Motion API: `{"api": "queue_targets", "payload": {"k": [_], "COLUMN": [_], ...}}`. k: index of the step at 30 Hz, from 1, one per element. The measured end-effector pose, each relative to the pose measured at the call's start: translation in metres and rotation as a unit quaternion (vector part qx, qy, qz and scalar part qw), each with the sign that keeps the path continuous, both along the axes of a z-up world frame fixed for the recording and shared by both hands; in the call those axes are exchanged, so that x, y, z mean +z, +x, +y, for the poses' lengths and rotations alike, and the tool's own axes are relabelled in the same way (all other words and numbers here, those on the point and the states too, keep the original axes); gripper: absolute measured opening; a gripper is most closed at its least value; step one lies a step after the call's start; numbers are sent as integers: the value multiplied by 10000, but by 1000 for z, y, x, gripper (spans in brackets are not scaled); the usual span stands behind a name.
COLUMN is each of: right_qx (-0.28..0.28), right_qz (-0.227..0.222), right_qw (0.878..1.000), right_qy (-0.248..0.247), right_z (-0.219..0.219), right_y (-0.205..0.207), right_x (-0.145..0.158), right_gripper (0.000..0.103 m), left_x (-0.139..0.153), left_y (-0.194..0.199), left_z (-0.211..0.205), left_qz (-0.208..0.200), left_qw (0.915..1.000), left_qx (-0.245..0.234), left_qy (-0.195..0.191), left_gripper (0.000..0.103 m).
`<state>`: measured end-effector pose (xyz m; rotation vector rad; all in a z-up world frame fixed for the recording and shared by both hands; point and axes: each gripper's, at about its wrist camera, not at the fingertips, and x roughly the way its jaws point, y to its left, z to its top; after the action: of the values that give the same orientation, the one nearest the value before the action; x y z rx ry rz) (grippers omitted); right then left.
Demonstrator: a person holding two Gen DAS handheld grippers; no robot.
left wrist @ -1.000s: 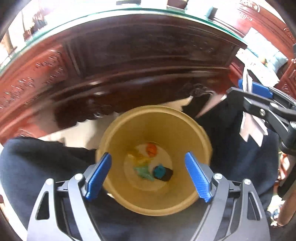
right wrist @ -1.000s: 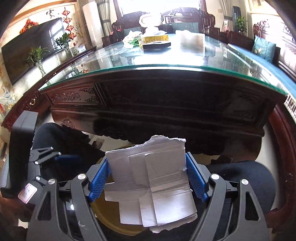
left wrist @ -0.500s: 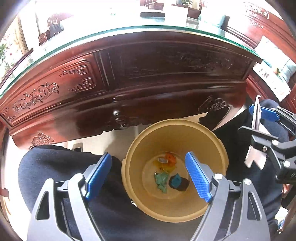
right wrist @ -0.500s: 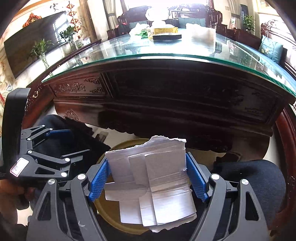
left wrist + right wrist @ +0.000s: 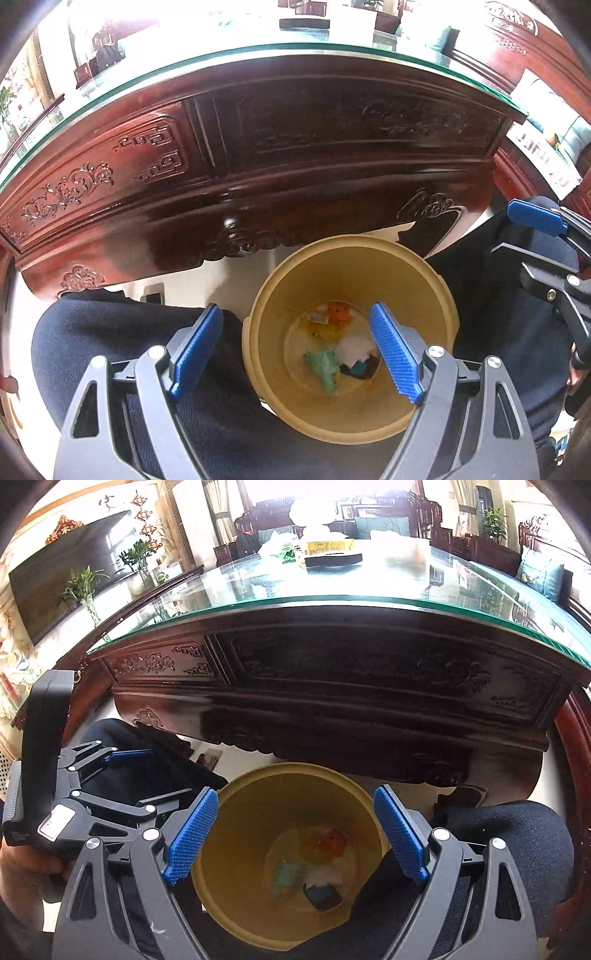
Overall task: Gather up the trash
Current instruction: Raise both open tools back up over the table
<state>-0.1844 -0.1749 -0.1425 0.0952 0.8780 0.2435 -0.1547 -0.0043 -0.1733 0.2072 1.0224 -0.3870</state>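
Observation:
A tan round bin (image 5: 436,295) stands on the floor between the person's knees; it also shows in the right wrist view (image 5: 243,801). At its bottom lie a white paper (image 5: 352,349), green, orange, yellow and dark blue scraps. The paper shows faintly in the right wrist view (image 5: 325,875). My left gripper (image 5: 295,347) is open and empty above the bin's left rim. My right gripper (image 5: 297,840) is open and empty directly above the bin; it shows at the right of the left wrist view (image 5: 535,218).
A carved dark-red wooden table (image 5: 351,672) with a glass top stands just beyond the bin. A yellow and black box (image 5: 328,552) and white bags lie on it. The person's dark-trousered legs (image 5: 122,343) flank the bin.
My right gripper opened and let go of the white paper, which now lies in the bin. The left gripper shifted left, so the bin sits more to its right.

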Motion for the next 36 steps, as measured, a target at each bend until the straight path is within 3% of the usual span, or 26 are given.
{"api": "queue_targets", "payload": {"k": [6, 14, 26, 36], "right_qx": [-23, -150, -255, -358], "right_qz": [-62, -503, -1165, -1173], "right_qw": [9999, 9986, 9928, 9925], "right_qy": [139, 92, -59, -13], "right_z": [-5, -14, -19, -20], "right_y": [5, 29, 94, 161], "right_x": [5, 31, 91, 111], "right_gripper": [84, 86, 90, 95], "left_x": [11, 41, 112, 134], "left_y": [12, 45, 115, 176], "left_z": [-5, -9, -20, -20], "left_qz": [-105, -386, -1242, -1296], "left_qw": [9999, 9987, 9905, 9890], "left_qx": [-17, 68, 312, 549], "left_qy": [-90, -334, -503, -449], "left_gripper": [82, 82, 98, 99]}}
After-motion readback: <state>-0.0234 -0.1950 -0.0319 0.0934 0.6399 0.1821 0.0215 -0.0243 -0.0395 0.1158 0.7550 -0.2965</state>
